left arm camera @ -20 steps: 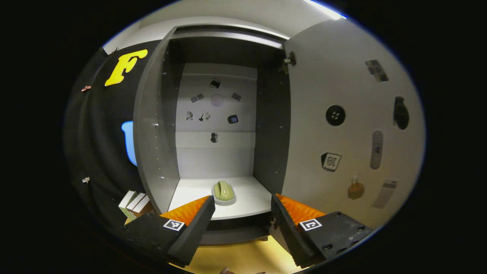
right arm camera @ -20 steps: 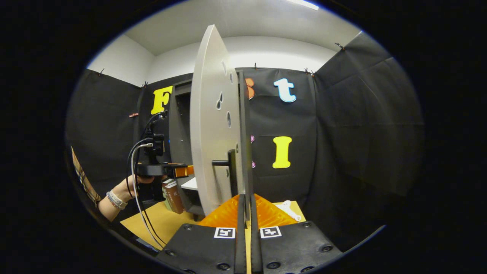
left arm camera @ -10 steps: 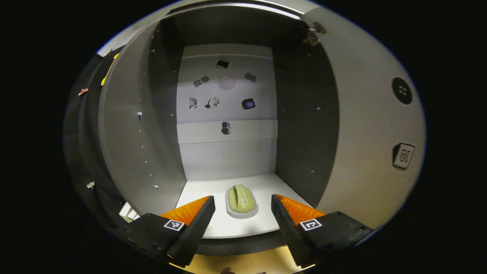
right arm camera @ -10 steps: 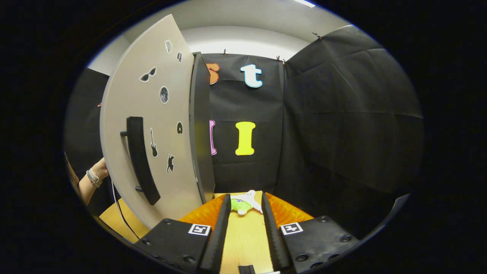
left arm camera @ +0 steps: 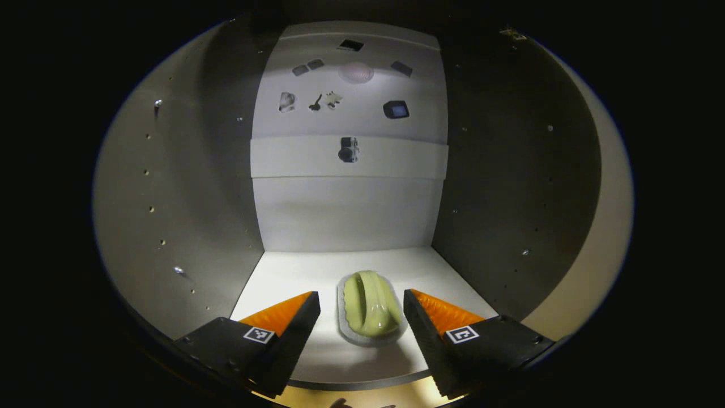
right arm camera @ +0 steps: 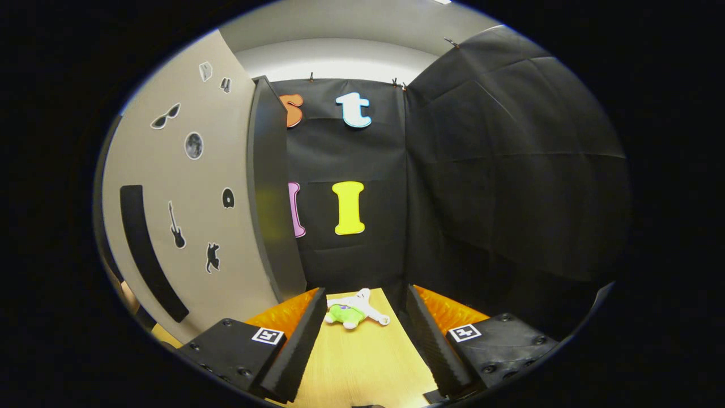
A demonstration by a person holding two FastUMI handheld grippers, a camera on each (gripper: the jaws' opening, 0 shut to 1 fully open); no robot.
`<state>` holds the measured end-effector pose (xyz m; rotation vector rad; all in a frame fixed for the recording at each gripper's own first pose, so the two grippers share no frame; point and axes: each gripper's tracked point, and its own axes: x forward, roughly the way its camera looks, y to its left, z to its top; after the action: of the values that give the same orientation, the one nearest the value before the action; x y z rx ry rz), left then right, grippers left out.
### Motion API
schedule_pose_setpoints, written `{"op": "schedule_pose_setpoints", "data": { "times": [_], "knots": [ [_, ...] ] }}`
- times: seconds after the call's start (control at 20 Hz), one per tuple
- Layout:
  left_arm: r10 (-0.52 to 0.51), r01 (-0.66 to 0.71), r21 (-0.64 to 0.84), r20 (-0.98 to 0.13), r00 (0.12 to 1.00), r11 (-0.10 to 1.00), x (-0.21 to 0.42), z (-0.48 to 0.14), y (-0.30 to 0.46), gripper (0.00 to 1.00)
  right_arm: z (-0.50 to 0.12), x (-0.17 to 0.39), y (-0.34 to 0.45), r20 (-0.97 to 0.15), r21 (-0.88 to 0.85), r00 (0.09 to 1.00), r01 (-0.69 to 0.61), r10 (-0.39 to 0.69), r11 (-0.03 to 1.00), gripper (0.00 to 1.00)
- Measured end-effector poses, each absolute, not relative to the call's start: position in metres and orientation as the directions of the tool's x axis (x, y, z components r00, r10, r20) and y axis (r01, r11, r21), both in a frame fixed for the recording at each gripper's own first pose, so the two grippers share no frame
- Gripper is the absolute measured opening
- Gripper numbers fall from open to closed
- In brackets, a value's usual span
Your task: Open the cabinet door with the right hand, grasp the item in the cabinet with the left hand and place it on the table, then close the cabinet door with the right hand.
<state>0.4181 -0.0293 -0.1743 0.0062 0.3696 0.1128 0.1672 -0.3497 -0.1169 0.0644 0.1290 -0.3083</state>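
In the left gripper view a pale green, ridged item [left arm camera: 371, 309] on a whitish base lies on the cabinet's white shelf [left arm camera: 294, 277]. My left gripper [left arm camera: 361, 317] is open inside the cabinet, one finger on each side of the item, not touching it. In the right gripper view the cabinet door [right arm camera: 187, 215] stands swung open at the left, its long dark handle [right arm camera: 148, 249] facing me. My right gripper [right arm camera: 365, 323] is open over the wooden table [right arm camera: 362, 368], away from the door, with nothing between its fingers.
The cabinet's grey side walls [left arm camera: 181, 215] close in on both sides of my left gripper, and its white back panel [left arm camera: 345, 209] is further in. A small green and white plush toy [right arm camera: 351, 311] lies on the table ahead of my right gripper. Black cloth walls [right arm camera: 510, 187] stand behind.
My left gripper has moved forward into the cabinet until its fingers flank the green item. My right gripper let go of the door edge, opened, and swung right, away from the door.
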Motion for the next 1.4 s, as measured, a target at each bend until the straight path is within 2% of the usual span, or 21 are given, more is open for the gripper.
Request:
{"op": "schedule_pose_setpoints", "data": {
  "times": [0.05, 0.1, 0.45, 0.55, 0.6, 0.75, 0.8, 0.85, 1.05, 1.4],
  "knots": [
    [0.114, -0.109, 0.033, -0.365, 0.924, 0.993, 0.424, -0.177, -0.028, 0.91, -0.12, 0.171, -0.352, -0.144, 0.046, 0.944, 0.308, -0.298, 0.95, 0.9],
    [0.112, -0.106, 0.036, -0.369, 0.923, 0.994, 0.43, -0.18, -0.028, 0.94, -0.121, 0.175, -0.354, -0.15, 0.044, 0.943, 0.307, -0.297, 0.951, 0.9],
    [0.096, -0.085, 0.045, -0.407, 0.908, 0.995, 0.468, -0.196, -0.031, 0.93, -0.135, 0.201, -0.363, -0.18, 0.034, 0.938, 0.307, -0.297, 0.951, 0.9],
    [0.094, -0.074, 0.064, -0.426, 0.9, 0.995, 0.471, -0.204, -0.033, 0.82, -0.135, 0.205, -0.367, -0.184, 0.04, 0.935, 0.315, -0.302, 0.948, 0.9],
    [0.097, -0.071, 0.076, -0.437, 0.894, 0.995, 0.471, -0.207, -0.033, 0.66, -0.135, 0.206, -0.369, -0.183, 0.043, 0.935, 0.317, -0.305, 0.947, 0.9],
    [0.108, -0.069, 0.104, -0.426, 0.898, 0.992, 0.475, -0.204, -0.03, 0.53, -0.136, 0.21, -0.367, -0.181, 0.047, 0.935, 0.317, -0.304, 0.947, 0.9],
    [0.112, -0.07, 0.112, -0.431, 0.895, 0.991, 0.473, -0.204, -0.029, 0.39, -0.136, 0.209, -0.368, -0.181, 0.046, 0.935, 0.317, -0.304, 0.947, 0.9],
    [0.113, -0.069, 0.116, -0.436, 0.893, 0.991, 0.473, -0.205, -0.029, 0.29, -0.137, 0.21, -0.367, -0.184, 0.045, 0.935, 0.317, -0.304, 0.948, 0.9],
    [0.124, -0.091, 0.094, -0.437, 0.891, 0.991, 0.468, -0.202, -0.029, 0.24, -0.142, 0.207, -0.365, -0.195, 0.047, 0.934, 0.313, -0.298, 0.949, 0.9],
    [0.135, -0.124, 0.053, -0.412, 0.901, 0.991, 0.431, -0.179, -0.033, 0.26, -0.131, 0.201, -0.354, -0.175, 0.075, 0.951, 0.272, -0.256, 0.959, 0.9]
  ]
}}
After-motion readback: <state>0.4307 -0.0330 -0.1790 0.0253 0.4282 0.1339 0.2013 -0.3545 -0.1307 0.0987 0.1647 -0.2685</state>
